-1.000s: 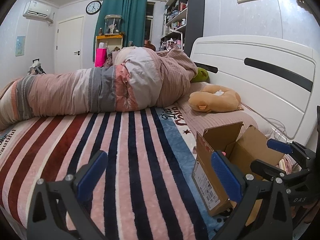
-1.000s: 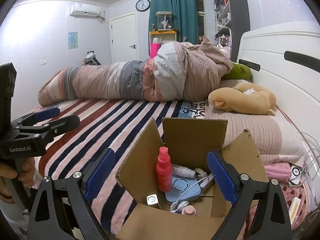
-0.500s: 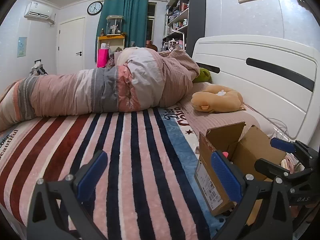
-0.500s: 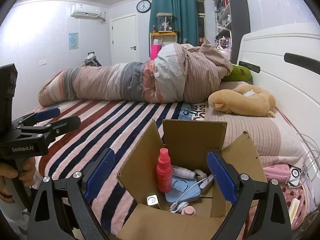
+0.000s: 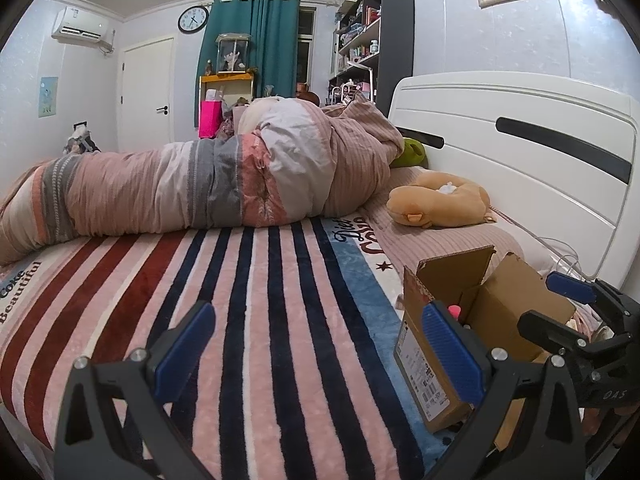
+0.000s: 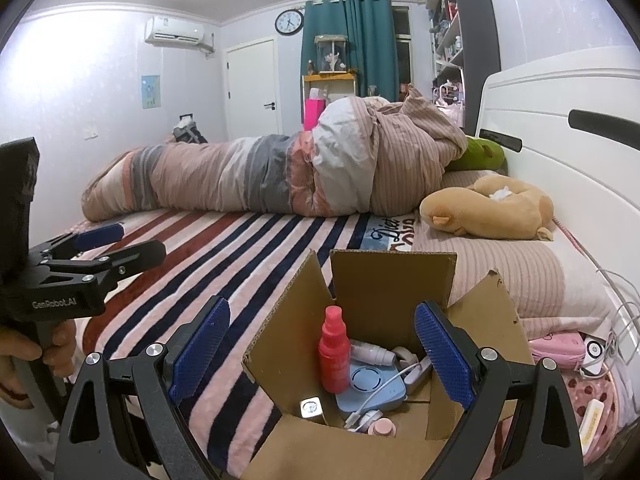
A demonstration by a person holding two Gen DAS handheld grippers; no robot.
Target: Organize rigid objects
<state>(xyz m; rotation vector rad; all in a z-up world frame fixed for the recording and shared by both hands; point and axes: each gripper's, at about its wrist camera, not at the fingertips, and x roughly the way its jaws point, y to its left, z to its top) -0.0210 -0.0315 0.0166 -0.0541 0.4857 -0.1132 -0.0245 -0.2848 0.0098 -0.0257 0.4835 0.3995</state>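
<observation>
My right gripper [image 6: 322,354] hangs over the open box [image 6: 394,280], its blue pads spread wide and grasping nothing; the jaws straddle the box mouth without touching the flaps; my left gripper [image 5: 316,354] is likewise released and empty, poised above the striped blanket [image 5: 256,300] to the left of the box [image 5: 452,320]; in the right view I see the left gripper [image 6: 100,248] again at the far left, a hand [image 6: 24,354] around its handle. The box sits on the near right part of the bed, flaps up; inside, a red spray bottle [image 6: 334,354] stands upright at the left, touching a pale blue round-marked device [image 6: 370,386] that lies flat with a white cable [image 6: 384,390] across it; a white tube [image 6: 370,354] lies behind them; a small square silver piece [image 6: 310,407] and a pink cap [image 6: 382,427] rest near the front wall. Right of the box lies a pink pouch [image 6: 556,350]; farther off, a tan plush [image 6: 488,210] lies on the pillow by the headboard [image 6: 560,128], and a rolled duvet [image 6: 264,172] stretches across the far side.
</observation>
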